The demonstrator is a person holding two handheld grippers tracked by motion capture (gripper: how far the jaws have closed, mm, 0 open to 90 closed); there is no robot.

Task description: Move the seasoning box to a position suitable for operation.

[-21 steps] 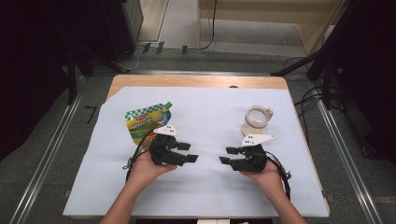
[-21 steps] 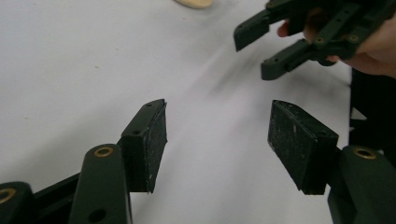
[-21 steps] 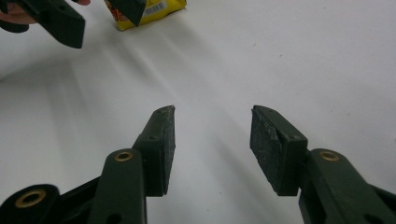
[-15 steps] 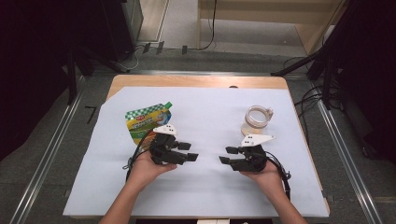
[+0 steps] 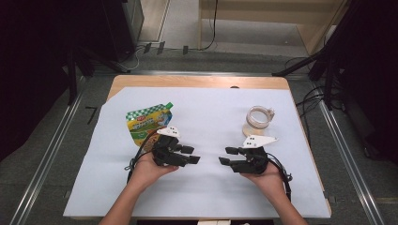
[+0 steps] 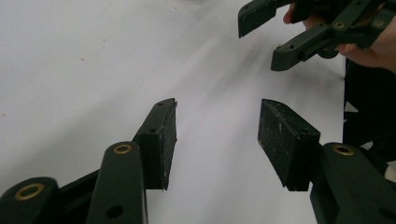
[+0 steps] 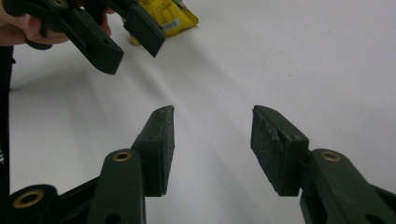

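1. Counter (image 5: 197,82): wooden top under a white sheet (image 5: 211,187). The sheet is smooth, so things may slide on it when nudged.
2. Spouted pouch (image 5: 149,123): green and yellow, lies flat at the left of the sheet, just beyond the left claw (image 5: 189,155). Judged soft and floppy, with slick film, and its contents will shift. Best taken by the stiffer sealed edge or by the cap corner pointing away from the person; a pinch mid-body would probably bulge and slip.
3. Tape roll (image 5: 259,117): clear or pale ring at the right, beyond the right claw (image 5: 228,156), apart from it. Judged light and rigid. Pinch across the wall, one jaw inside the hole; it could skate if pushed sideways.
4. Left claw: released, jaws parted about halfway, nothing between them, tips aimed at the other claw over bare sheet.
5. Right claw: likewise released and empty, facing the left one, with a gap between the two.
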